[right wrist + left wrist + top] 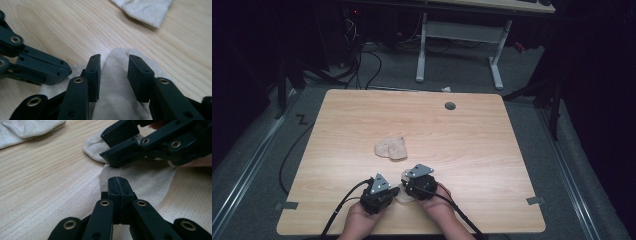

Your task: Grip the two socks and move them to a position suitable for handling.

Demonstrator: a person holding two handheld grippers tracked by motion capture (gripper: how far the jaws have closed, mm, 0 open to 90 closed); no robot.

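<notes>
A beige sock (405,198) lies flat near the table's front edge between my two grippers. In the right gripper view my right gripper (114,57) stands open astride the sock's (115,95) rounded end, and its pads do not press the cloth. My left gripper (117,181) is shut, with its tip resting over the sock's (147,177) edge. Whether any cloth is pinched in it I cannot tell. In the high view the left gripper (396,190) points right and the right gripper (408,176) points left and away. A second beige sock (391,148) lies bunched at mid-table.
The wooden table (472,145) has a round cable hole (450,106) at the back right. Behind it stand a white desk frame (422,50) and floor cables (362,65). Tape marks (536,200) sit near the front corners.
</notes>
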